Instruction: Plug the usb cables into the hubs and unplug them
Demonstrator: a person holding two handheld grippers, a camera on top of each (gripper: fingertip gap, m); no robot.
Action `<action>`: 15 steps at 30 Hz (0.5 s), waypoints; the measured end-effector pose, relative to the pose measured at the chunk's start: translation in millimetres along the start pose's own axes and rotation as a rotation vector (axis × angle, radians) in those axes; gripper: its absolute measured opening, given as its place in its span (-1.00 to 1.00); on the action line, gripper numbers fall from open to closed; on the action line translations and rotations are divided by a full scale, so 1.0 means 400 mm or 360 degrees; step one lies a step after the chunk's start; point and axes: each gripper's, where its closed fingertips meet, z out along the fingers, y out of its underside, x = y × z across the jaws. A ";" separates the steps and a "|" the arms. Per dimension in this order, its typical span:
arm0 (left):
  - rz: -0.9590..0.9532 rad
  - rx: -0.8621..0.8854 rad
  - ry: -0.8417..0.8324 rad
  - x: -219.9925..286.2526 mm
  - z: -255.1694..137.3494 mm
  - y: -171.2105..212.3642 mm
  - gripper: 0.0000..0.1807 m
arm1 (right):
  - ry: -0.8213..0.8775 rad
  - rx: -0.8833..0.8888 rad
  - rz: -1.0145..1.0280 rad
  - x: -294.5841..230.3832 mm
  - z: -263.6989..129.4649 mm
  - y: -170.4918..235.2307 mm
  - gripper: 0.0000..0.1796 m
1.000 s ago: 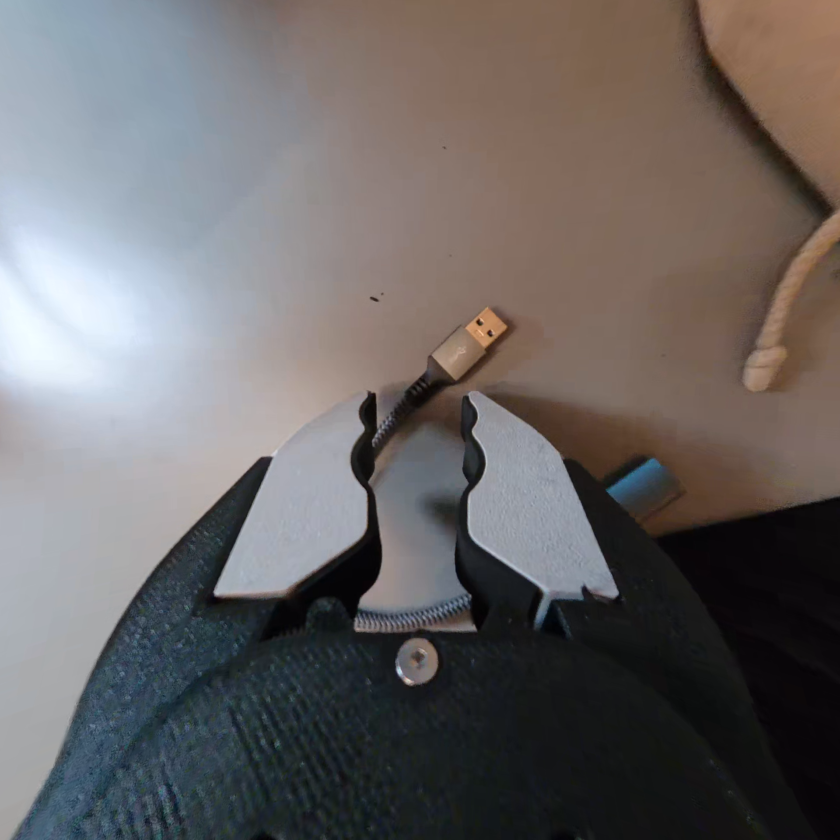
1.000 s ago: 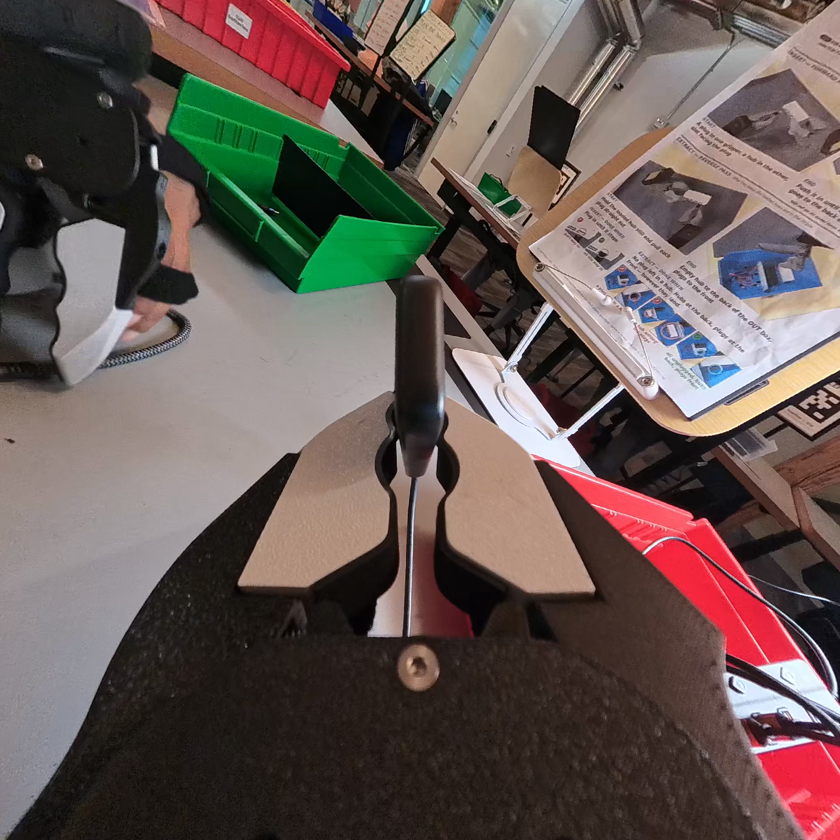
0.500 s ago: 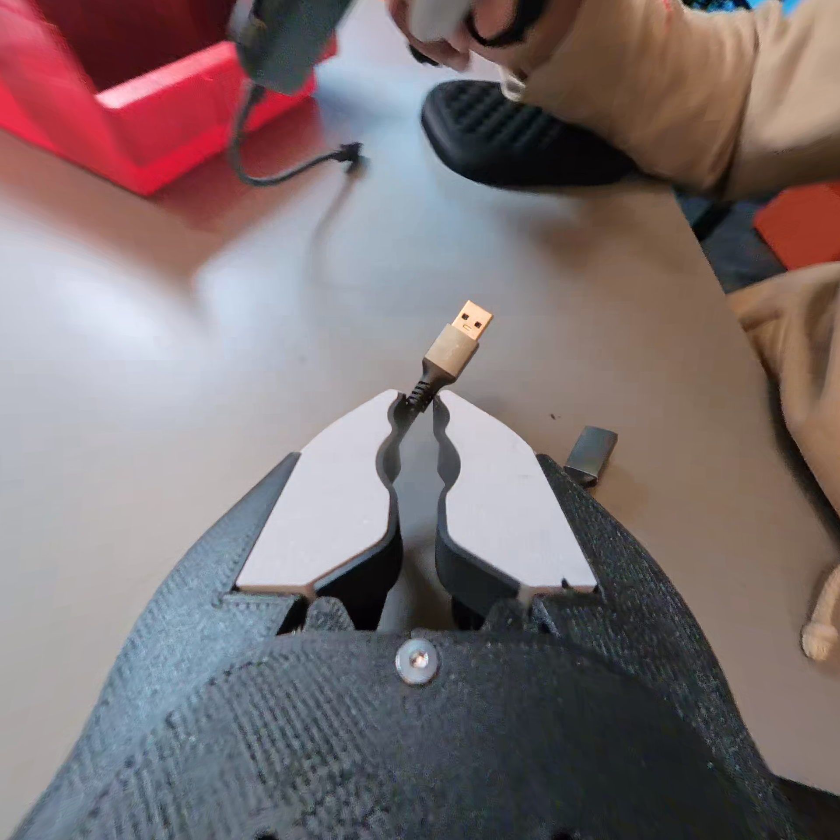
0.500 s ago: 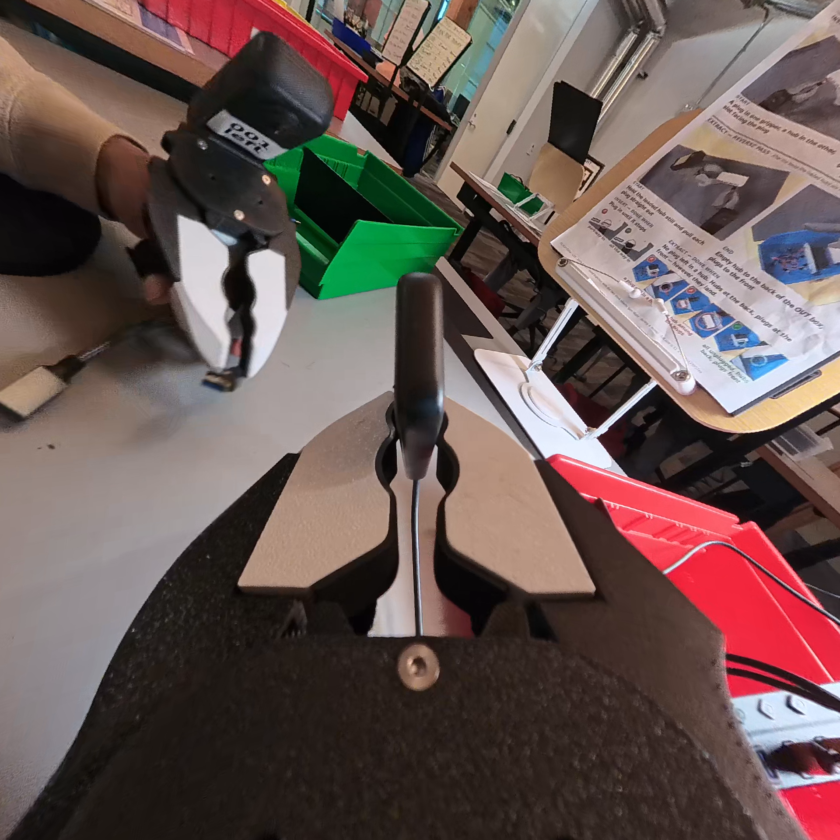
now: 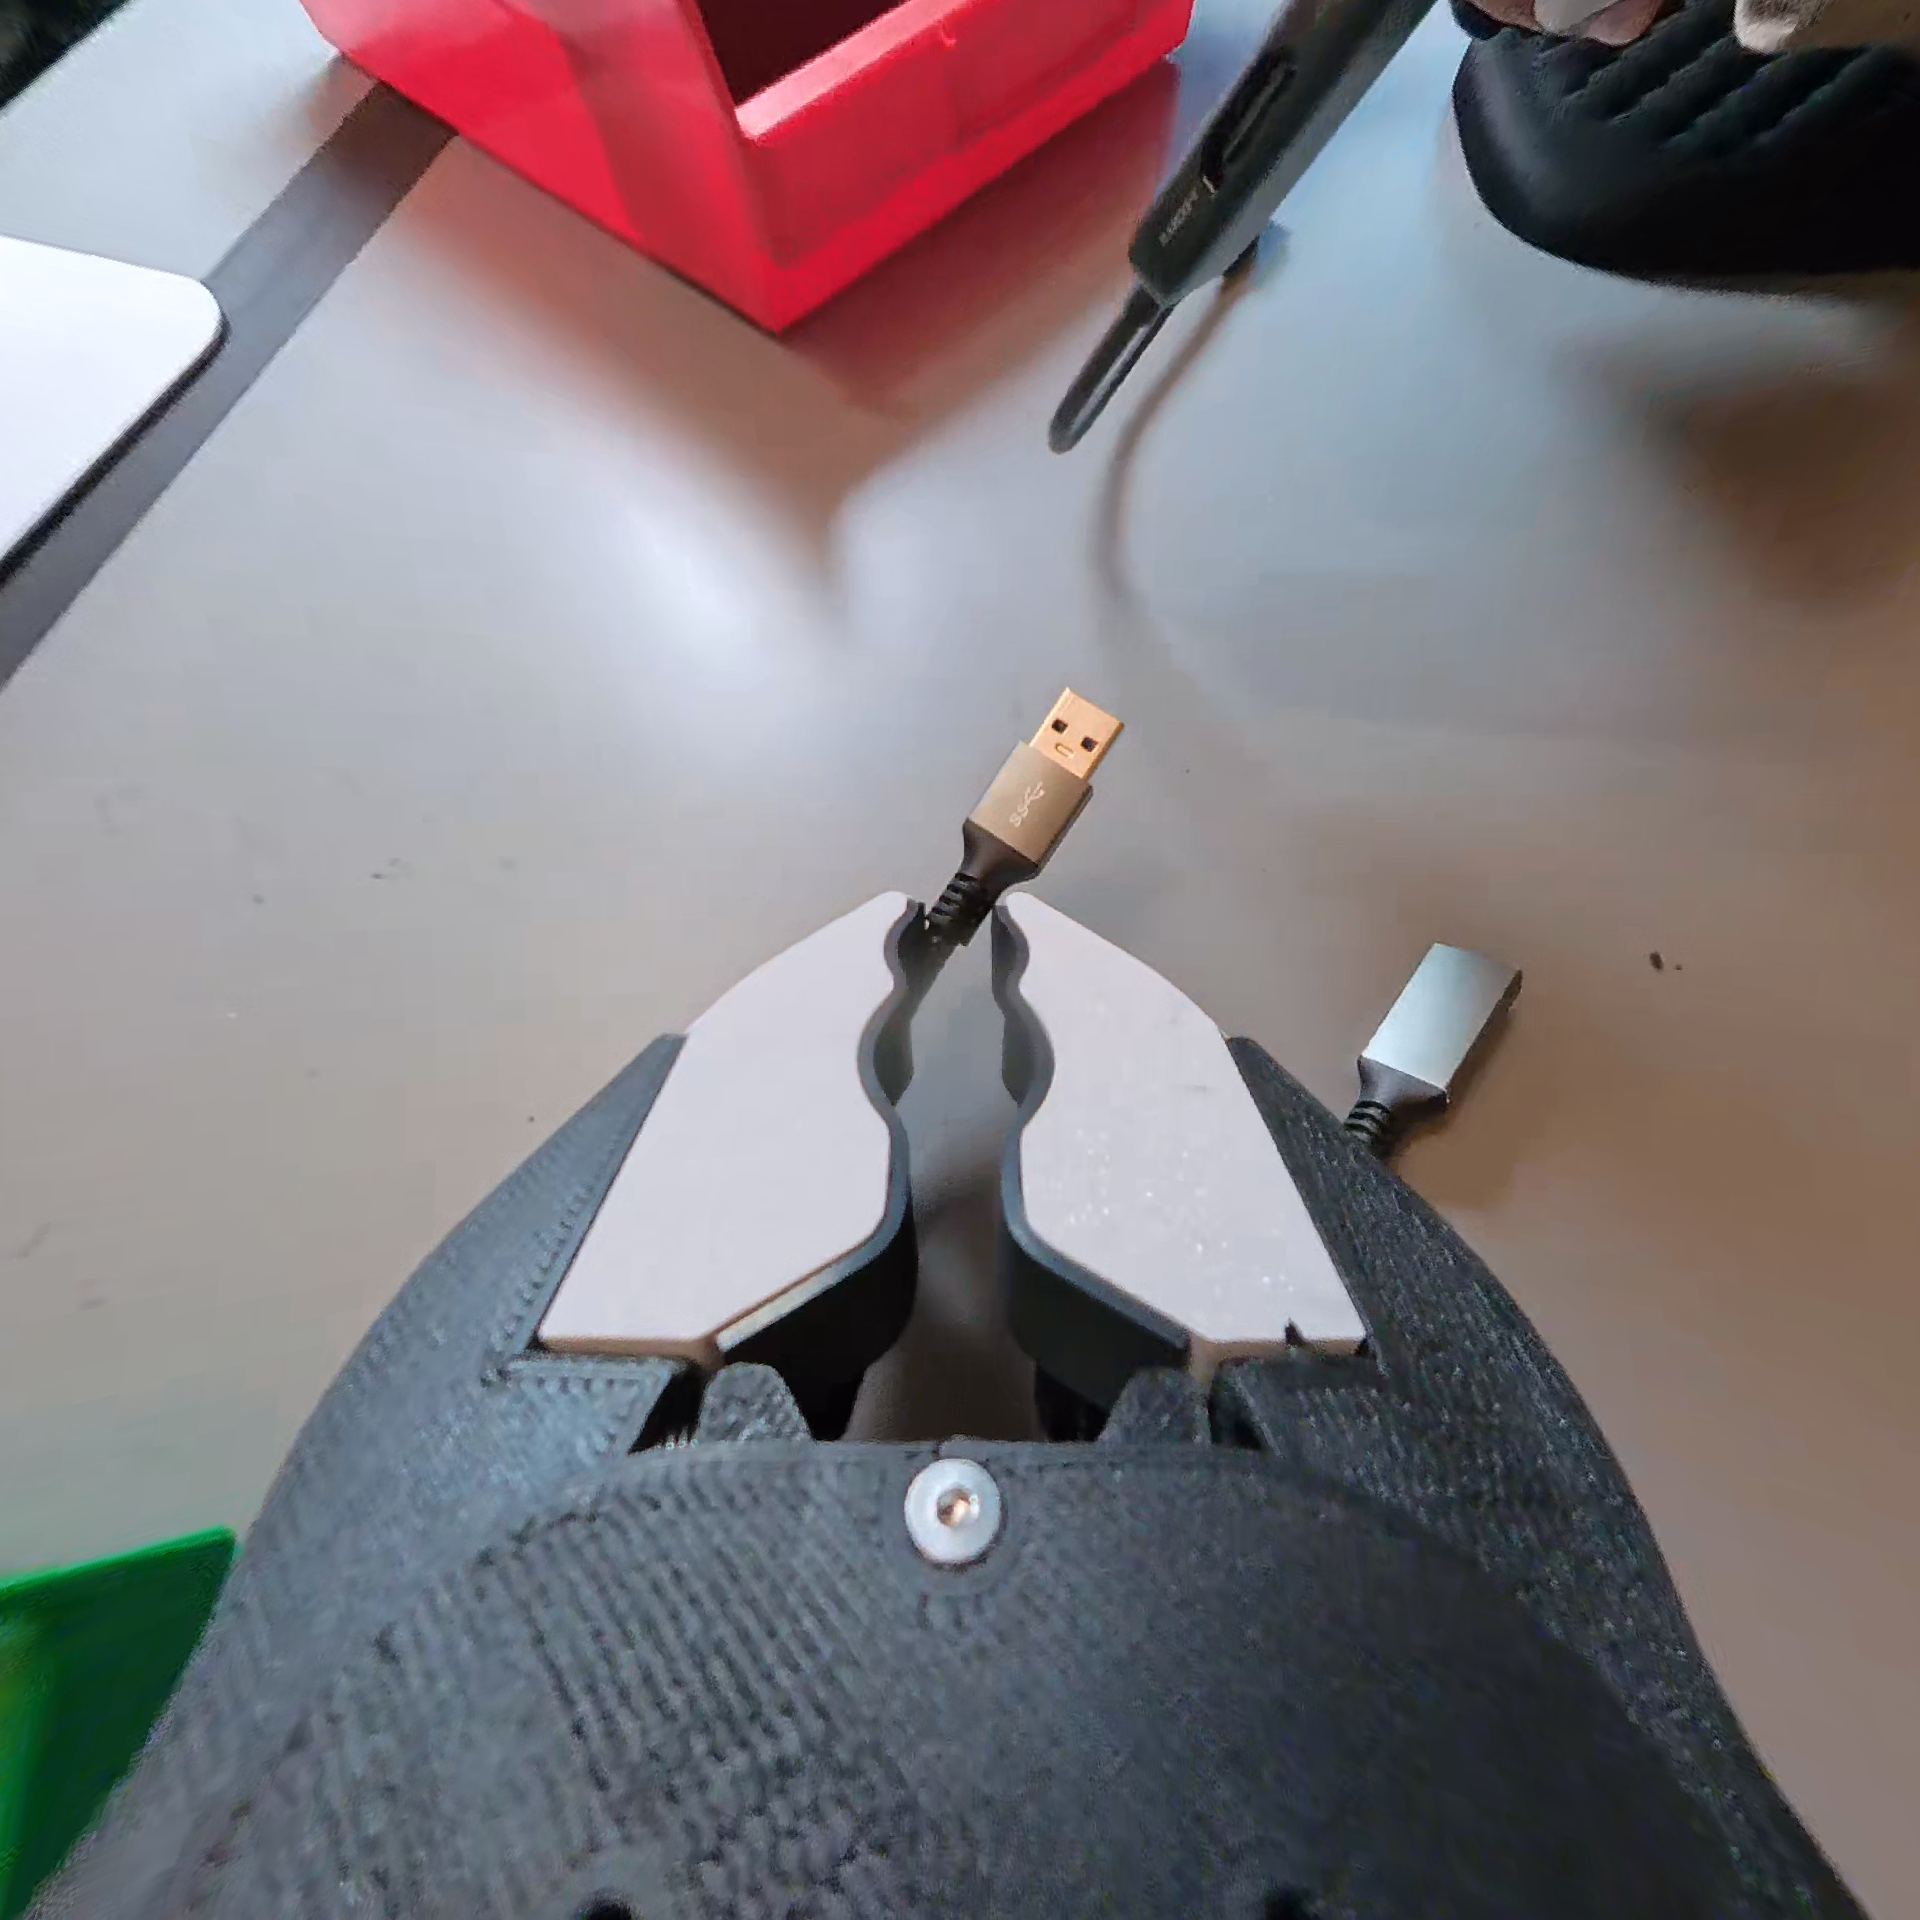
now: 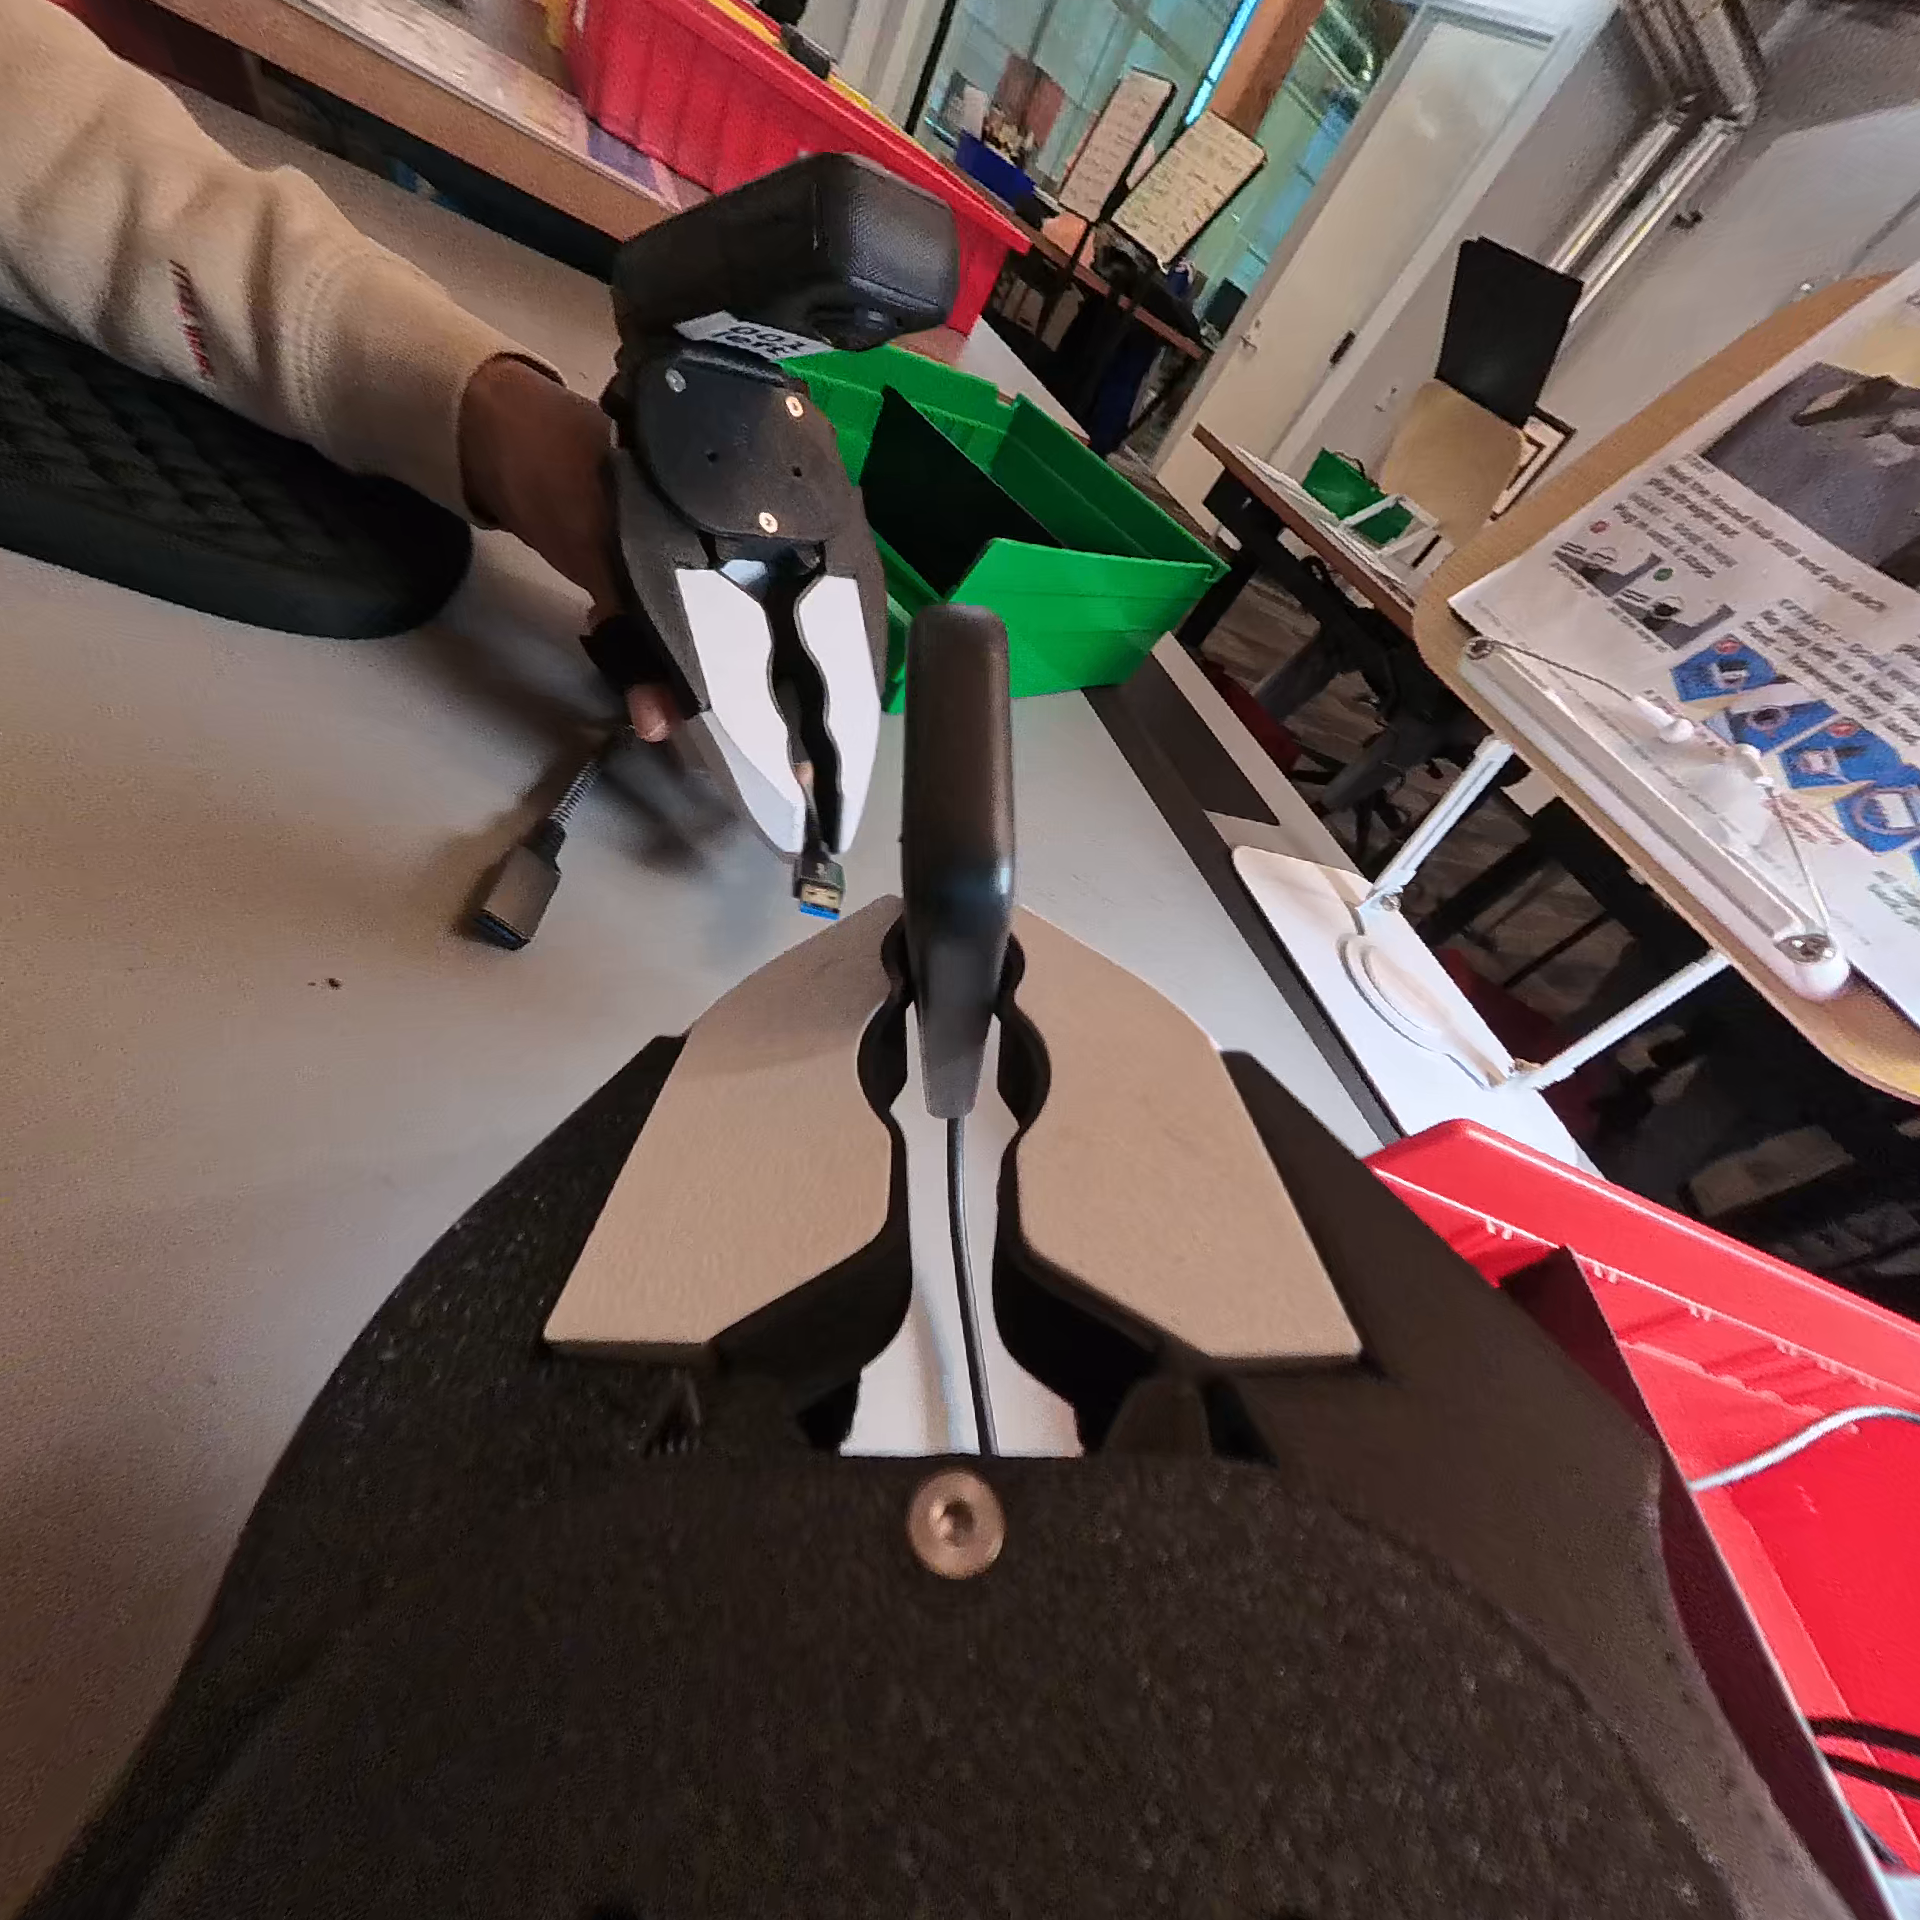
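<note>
The left tool (image 5: 956,914) is clenched on the braided neck of the USB cable, just behind the plug (image 5: 1044,774), which juts forward off the fingertips and leans a little to the right, clear of the table (image 5: 520,675). Trouble could start right there: gripped on the flexible strain relief rather than the metal shell, that plug may well swivel or buckle when pushed, and a tilted nose could catch the port's edge instead of sliding in. The cable's other end, a grey socket (image 5: 1444,1023), lies on the table just right of the tool, so a taut lead might tug things off line too. Moving across, the right tool (image 6: 956,997) is clamped on the dark hub (image 6: 956,790), holding it upright, its thin lead running back between the fingers. Seen from that side, the plug hangs just left of the hub, close but not touching.
</note>
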 end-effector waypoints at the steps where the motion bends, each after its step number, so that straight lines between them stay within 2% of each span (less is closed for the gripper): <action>1: 0.0020 -0.0001 -0.0015 -0.002 -0.002 0.000 -0.87 | -0.0019 0.0016 0.0005 -0.004 0.000 -0.002 -0.87; 6: 0.0124 0.0010 -0.0051 -0.013 -0.016 -0.003 -0.81 | -0.0152 0.0169 0.0025 -0.033 -0.011 -0.033 -0.87; 10: 0.0209 -0.0055 0.0034 -0.014 -0.017 0.008 -0.68 | -0.0260 0.0272 0.0057 -0.055 -0.019 -0.056 -0.87; 15: 0.0239 -0.0169 0.0227 -0.009 -0.007 0.019 -0.64 | -0.0331 0.0325 0.0109 -0.068 -0.018 -0.066 -0.87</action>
